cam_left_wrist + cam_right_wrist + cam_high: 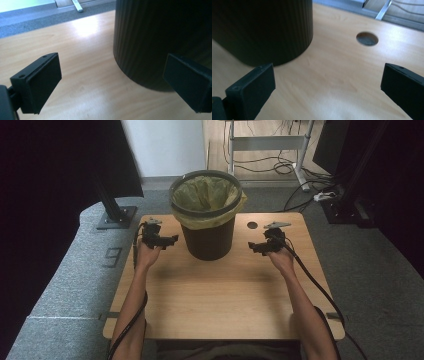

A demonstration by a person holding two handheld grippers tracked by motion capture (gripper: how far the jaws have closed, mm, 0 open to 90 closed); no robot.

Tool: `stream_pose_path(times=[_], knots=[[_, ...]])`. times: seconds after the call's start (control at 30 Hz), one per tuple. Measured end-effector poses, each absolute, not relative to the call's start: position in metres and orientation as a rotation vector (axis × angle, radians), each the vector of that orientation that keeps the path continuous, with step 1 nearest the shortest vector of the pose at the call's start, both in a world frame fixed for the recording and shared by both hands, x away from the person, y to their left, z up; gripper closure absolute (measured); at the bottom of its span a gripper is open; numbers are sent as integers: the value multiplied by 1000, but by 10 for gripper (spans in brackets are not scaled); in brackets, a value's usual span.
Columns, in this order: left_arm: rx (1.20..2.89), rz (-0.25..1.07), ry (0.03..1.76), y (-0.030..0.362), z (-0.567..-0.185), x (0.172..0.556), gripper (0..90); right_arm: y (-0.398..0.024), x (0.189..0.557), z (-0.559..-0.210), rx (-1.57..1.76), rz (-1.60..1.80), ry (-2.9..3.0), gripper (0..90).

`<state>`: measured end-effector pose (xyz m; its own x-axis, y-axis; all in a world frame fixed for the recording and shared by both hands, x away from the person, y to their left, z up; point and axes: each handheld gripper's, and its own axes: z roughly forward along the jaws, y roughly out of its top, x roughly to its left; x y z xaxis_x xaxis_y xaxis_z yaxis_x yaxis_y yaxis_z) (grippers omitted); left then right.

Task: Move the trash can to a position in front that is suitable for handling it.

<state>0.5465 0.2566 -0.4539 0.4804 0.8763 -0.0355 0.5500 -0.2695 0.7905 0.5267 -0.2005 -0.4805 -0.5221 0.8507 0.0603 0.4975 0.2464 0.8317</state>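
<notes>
Standing between the two grippers, the dark ribbed bin (209, 237) with its yellow liner (205, 195) sits toward the table's (225, 295) far edge, just inward of the left gripper (167, 240) and of the right gripper (256, 247). Both grippers have their jaws spread wide, holding nothing, each apart from the bin's wall. Bare wood lies behind both tools toward the person, and a round hole (367, 38) lies ahead of the right gripper, beside the bin.

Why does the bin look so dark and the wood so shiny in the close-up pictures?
Left gripper view: glare whitens the table behind the shadowed bin. Right gripper view: bin is underexposed, near jaws soft. High view: dim corners, evenly lit tabletop.
</notes>
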Motion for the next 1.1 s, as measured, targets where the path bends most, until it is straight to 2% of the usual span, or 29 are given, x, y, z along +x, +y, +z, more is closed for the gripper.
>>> stream_pose_path(times=[0.33, 0.43, 0.67, 1.1], knots=[[1944, 589, 1192, 249, -443, 574, 9, -190, 550, -472, 1240, 1175, 2083, 0], [1970, 643, 1196, 245, -439, 582, 5, -185, 557, -470, 1234, 1153, 2096, 0], [1973, 660, 1179, 240, -432, 585, 7, -181, 568, -462, 1216, 1185, 2057, 3], [1984, 583, 1052, 197, -445, 575, 0, -189, 574, -466, 1232, 1099, 2074, 4]])
